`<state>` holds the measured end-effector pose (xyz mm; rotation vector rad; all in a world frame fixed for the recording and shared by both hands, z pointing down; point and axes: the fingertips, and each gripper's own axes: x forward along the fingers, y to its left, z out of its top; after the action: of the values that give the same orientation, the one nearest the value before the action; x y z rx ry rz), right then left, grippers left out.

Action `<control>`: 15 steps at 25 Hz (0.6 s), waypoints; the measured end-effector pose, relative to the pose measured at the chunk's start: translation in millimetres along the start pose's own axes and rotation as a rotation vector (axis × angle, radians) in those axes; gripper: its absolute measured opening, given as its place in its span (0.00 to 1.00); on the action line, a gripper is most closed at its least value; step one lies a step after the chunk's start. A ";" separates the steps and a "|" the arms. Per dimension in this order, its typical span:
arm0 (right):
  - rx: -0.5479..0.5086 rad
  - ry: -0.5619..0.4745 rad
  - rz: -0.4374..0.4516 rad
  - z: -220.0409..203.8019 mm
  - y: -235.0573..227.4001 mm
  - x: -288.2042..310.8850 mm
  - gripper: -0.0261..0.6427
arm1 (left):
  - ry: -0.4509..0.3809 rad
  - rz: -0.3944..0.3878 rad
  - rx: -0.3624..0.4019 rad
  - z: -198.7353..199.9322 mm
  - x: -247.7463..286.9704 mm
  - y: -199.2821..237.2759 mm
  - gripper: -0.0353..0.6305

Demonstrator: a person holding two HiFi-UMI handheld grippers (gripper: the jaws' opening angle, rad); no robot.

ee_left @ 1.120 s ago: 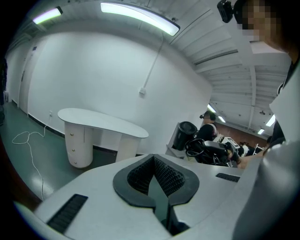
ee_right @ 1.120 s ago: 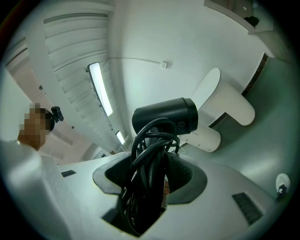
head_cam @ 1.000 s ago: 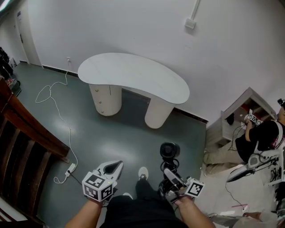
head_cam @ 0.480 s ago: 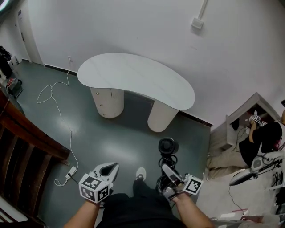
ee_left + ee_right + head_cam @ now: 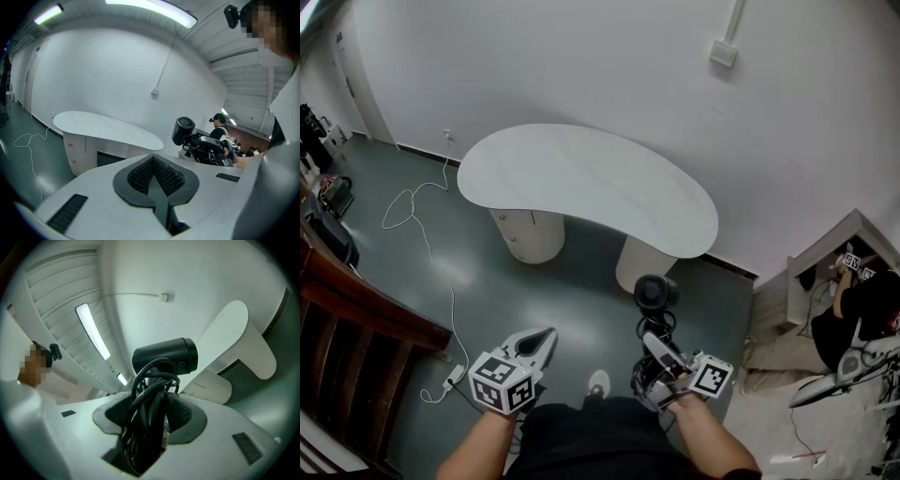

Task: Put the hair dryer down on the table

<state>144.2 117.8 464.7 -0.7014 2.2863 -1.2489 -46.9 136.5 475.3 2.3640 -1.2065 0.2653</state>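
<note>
My right gripper (image 5: pixel 657 349) is shut on the handle of a black hair dryer (image 5: pixel 655 294), whose cord is coiled round the handle. In the right gripper view the hair dryer (image 5: pixel 165 357) stands upright between the jaws with its barrel on top, and the looped cord (image 5: pixel 149 408) fills the gap. My left gripper (image 5: pixel 534 345) is held low at the left, shut and empty; in its own view the jaws meet at the left gripper's (image 5: pixel 154 176) tips. The white kidney-shaped table (image 5: pixel 581 183) stands ahead, its top bare, some way beyond both grippers.
A white cable (image 5: pixel 417 225) trails over the grey floor to a power strip (image 5: pixel 450 377) at the left. Dark wooden furniture (image 5: pixel 356 328) fills the lower left. A person (image 5: pixel 862 309) sits by a white shelf at the right. The wall (image 5: pixel 609 75) lies behind the table.
The view has moved forward: the table now sits lower and nearer in the head view. Both grippers keep their places relative to the body, and the hair dryer stays gripped.
</note>
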 end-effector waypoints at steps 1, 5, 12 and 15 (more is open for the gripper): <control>0.004 -0.003 0.007 8.4 -5.3 4.1 0.34 | 0.007 0.004 -0.008 0.7 7.9 2.6 0.07; 0.020 0.002 0.012 34.4 -28.2 14.2 0.34 | 0.026 0.024 -0.004 11.0 40.1 11.3 0.07; 0.026 0.024 -0.027 62.2 -66.9 15.8 0.34 | 0.025 0.009 0.044 42.5 87.7 4.0 0.07; 0.043 0.017 -0.037 65.8 -73.7 10.7 0.34 | 0.067 0.015 0.049 35.7 95.0 5.4 0.07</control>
<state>191.2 35.2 493.9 -0.7236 2.2631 -1.3216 3.9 48.6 481.4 2.3687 -1.1998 0.3799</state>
